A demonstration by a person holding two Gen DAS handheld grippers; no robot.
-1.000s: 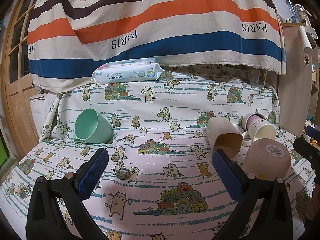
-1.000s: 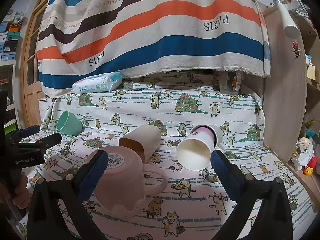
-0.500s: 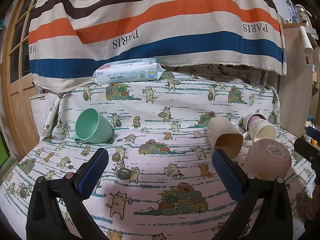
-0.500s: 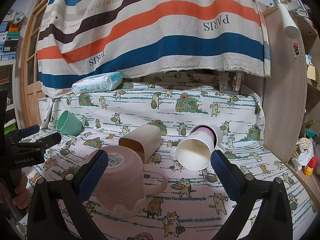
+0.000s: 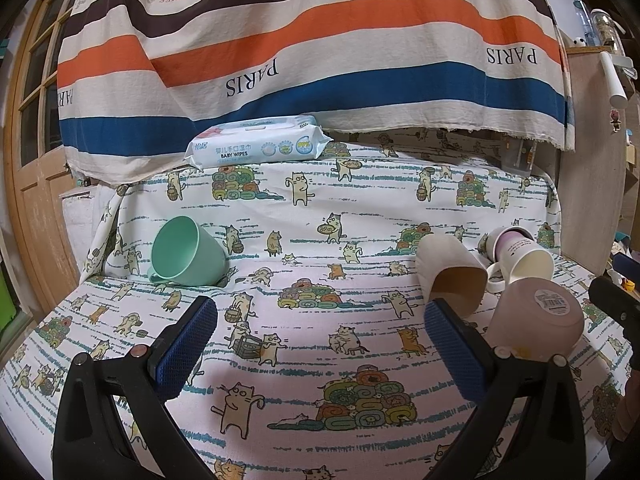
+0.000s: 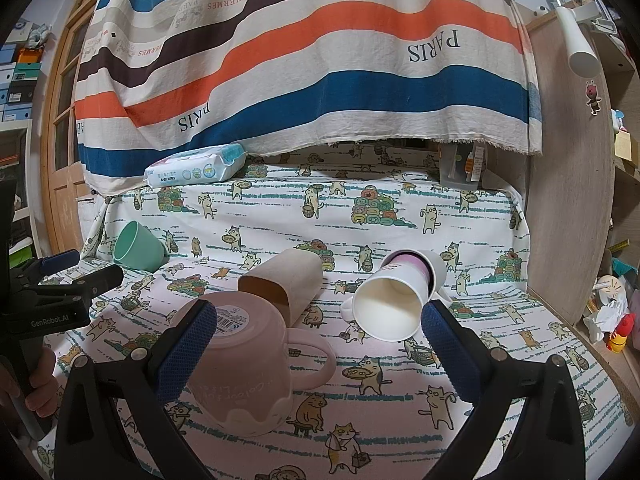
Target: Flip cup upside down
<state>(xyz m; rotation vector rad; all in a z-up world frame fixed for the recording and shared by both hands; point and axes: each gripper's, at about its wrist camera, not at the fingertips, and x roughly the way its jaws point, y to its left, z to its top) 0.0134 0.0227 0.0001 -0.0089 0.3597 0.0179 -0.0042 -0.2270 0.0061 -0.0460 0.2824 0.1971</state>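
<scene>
- Pink mug (image 6: pixel 248 364) stands upside down on the cat-print cloth (image 6: pixel 400 216), lower left of the right wrist view, barcode sticker on its upturned base, handle pointing right.
- Right gripper (image 6: pixel 320 344) hangs wide open, holding nothing; its left pad overlaps the mug's side in the picture, though contact cannot be told.
- Left gripper (image 5: pixel 320 340) is likewise spread open and empty above the cloth, centre bottom of its view; the mug (image 5: pixel 536 320) sits at that frame's right edge.
- Tan cup (image 6: pixel 284 284) lies on its side just behind the mug, mouth toward the camera.
- White cup (image 6: pixel 396 304), also tipped over, lies right of centre.
- Green cup (image 5: pixel 186 252) lies on its side well apart, at middle left.
- Wipes pack (image 5: pixel 256 146) rests at the cloth's far edge, under a striped towel (image 5: pixel 320 40).
</scene>
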